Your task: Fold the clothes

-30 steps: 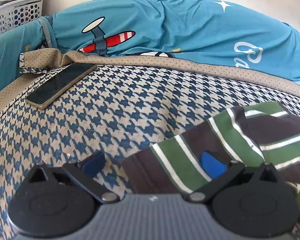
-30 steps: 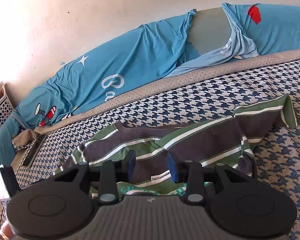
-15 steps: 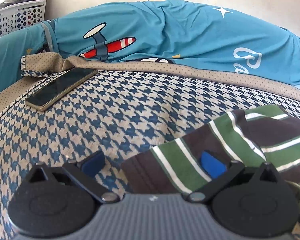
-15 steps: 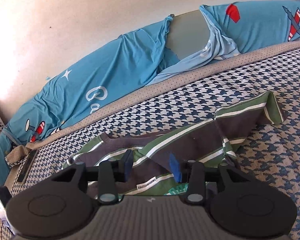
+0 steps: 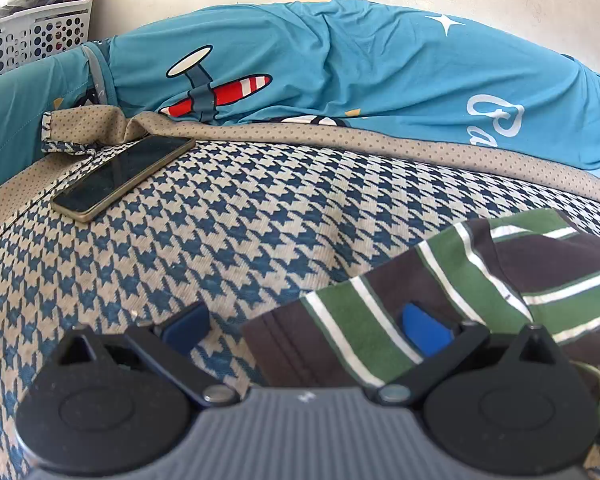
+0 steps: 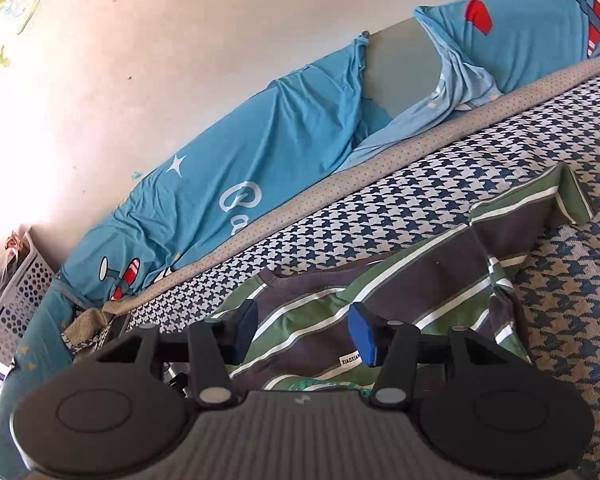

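Left tongs [image 5: 306,326] spread wide; right pad over striped shirt [image 5: 480,280] on the bed [image 5: 228,240], contact unclear. Right tongs [image 6: 304,330] apart, just been opening, shirt between, unpinched; label [image 6: 350,358] reads "XIAOXIAN…".

You work over a bed [image 5: 260,216] spread with a blue-and-beige houndstooth cover; a beige dotted band [image 5: 380,142] borders that cover along the far edge and down the left corner, where a flap of it turns back to show the houndstooth side. Near that corner a dark phone [image 5: 120,178] lies flat, screen up, at a slant, one end touching the dotted band; the striped shirt [image 6: 400,288], in green, brown and white, lies crumpled on the houndstooth closer to you, well apart from the phone; one sleeve trails off to the right. Along the far edge, against the wall, a long blue cartoon-print bolster [image 5: 340,68] rests on the bed.
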{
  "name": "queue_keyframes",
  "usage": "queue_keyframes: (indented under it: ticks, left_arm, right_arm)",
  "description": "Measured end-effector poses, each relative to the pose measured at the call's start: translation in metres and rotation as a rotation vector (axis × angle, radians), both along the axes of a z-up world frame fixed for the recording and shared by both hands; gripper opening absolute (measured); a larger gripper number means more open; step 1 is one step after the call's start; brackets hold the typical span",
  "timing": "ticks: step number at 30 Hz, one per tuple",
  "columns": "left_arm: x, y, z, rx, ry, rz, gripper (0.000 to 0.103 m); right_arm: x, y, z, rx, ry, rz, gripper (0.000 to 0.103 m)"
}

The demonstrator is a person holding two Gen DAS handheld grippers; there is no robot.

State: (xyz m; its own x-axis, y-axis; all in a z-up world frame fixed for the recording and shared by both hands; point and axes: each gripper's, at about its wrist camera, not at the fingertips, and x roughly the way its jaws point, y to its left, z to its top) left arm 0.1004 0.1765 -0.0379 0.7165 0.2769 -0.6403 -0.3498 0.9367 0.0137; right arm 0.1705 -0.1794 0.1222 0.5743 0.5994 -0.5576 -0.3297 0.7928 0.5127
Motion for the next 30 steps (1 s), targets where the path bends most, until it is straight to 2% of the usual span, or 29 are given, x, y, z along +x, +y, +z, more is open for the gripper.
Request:
queue_keyframes:
  ticks: [3, 11, 14, 20, 24, 27, 30]
  left_arm:
    - [0.0, 0.0, 0.0, 0.0, 0.0, -0.001, 0.103]
    - [0.0, 0.0, 0.0, 0.0, -0.001, -0.001, 0.103]
    - [0.0, 0.0, 0.0, 0.0, -0.001, 0.0, 0.103]
    - [0.0, 0.0, 0.0, 0.0, -0.001, -0.001, 0.103]
    - [0.0, 0.0, 0.0, -0.001, -0.002, -0.001, 0.103]
    - [-0.001, 0.0, 0.0, -0.001, -0.002, -0.001, 0.103]
    - [-0.001, 0.0, 0.0, -0.001, -0.002, -0.001, 0.103]
  right_arm:
    - [0.0, 0.0, 0.003, 0.028, 0.004, 0.009, 0.05]
    - [0.005, -0.005, 0.002, -0.075, -0.113, -0.081, 0.06]
    - [0.014, -0.006, -0.01, -0.117, -0.096, -0.11, 0.063]
    - [0.031, 0.003, -0.034, -0.146, -0.04, -0.101, 0.064]
    - [0.04, 0.014, -0.044, -0.179, -0.04, -0.087, 0.064]
    - [0.047, 0.019, -0.048, -0.158, -0.016, -0.064, 0.065]
    - [0.051, 0.021, -0.051, -0.155, -0.024, -0.064, 0.071]
